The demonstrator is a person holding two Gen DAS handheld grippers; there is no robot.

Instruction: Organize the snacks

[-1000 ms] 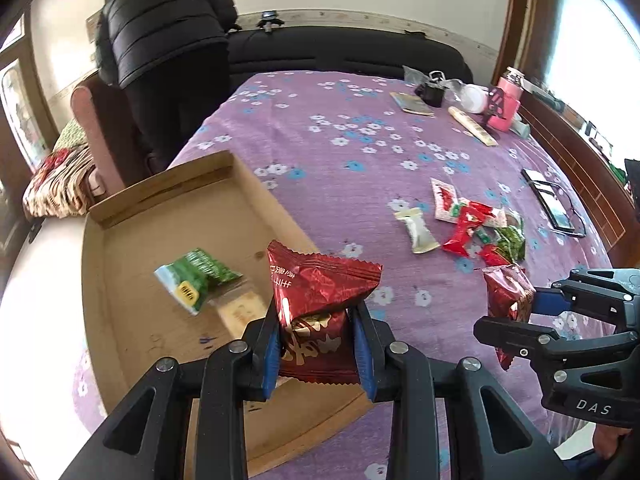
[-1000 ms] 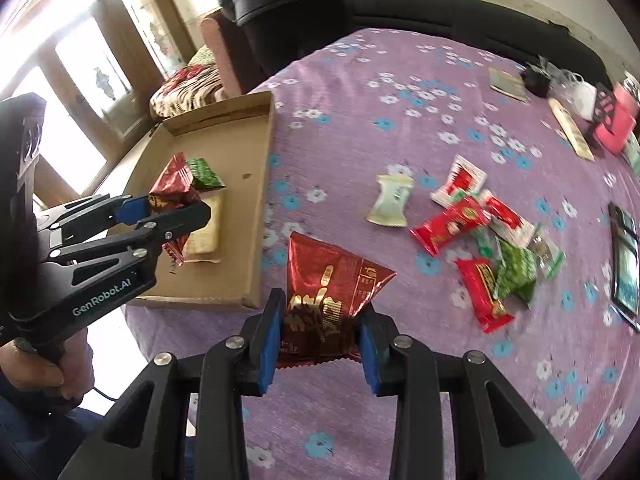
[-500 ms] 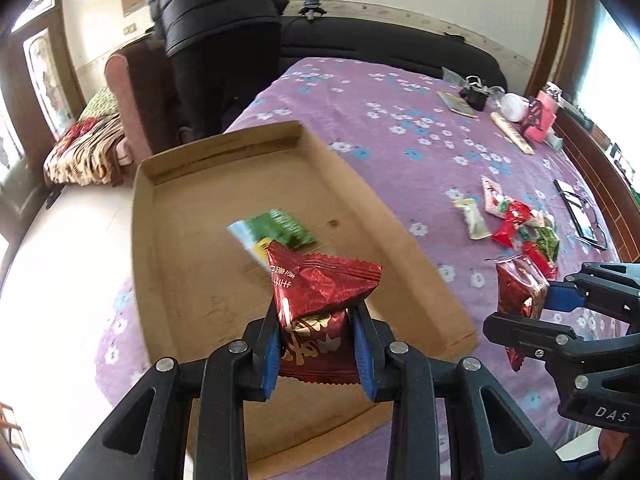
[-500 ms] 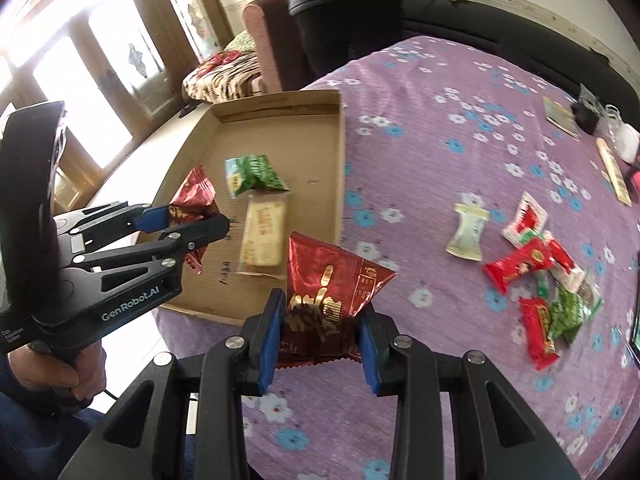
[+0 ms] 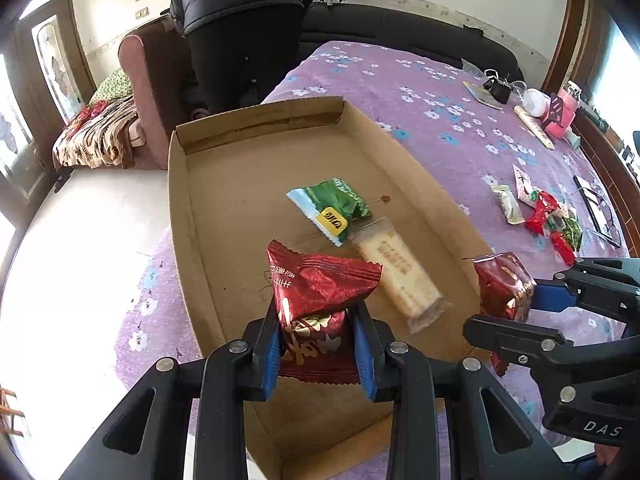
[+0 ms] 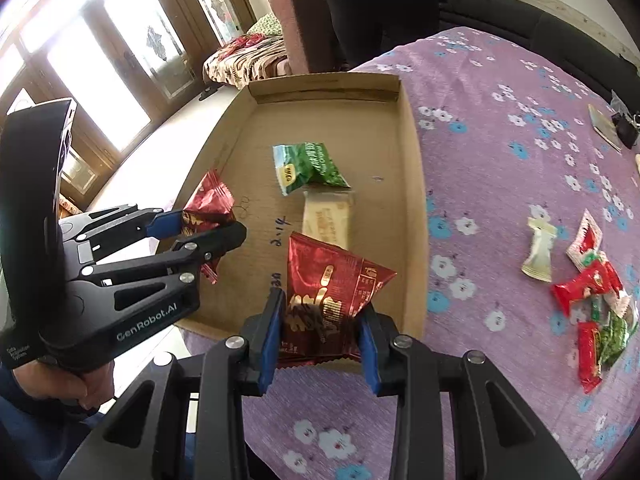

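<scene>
Cardboard tray point(image 5: 188, 216) fills the middle of the left wrist view, resting on a purple floral cloth point(image 5: 432, 92). Inside it lie a green packet point(image 5: 334, 208) and, touching its lower edge, a pale bar point(image 5: 400, 276).

Left gripper point(image 5: 318, 354) — jaws clamped on a red pouch point(image 5: 316, 292), held over the tray's near end. Right gripper point(image 6: 320, 354) — jaws clamped on a second red pouch point(image 6: 328, 284), held over the tray's near right corner.

Loose snacks point(image 6: 592, 296) lie in a cluster on the cloth at the right of the right wrist view, well apart from the tray.
</scene>
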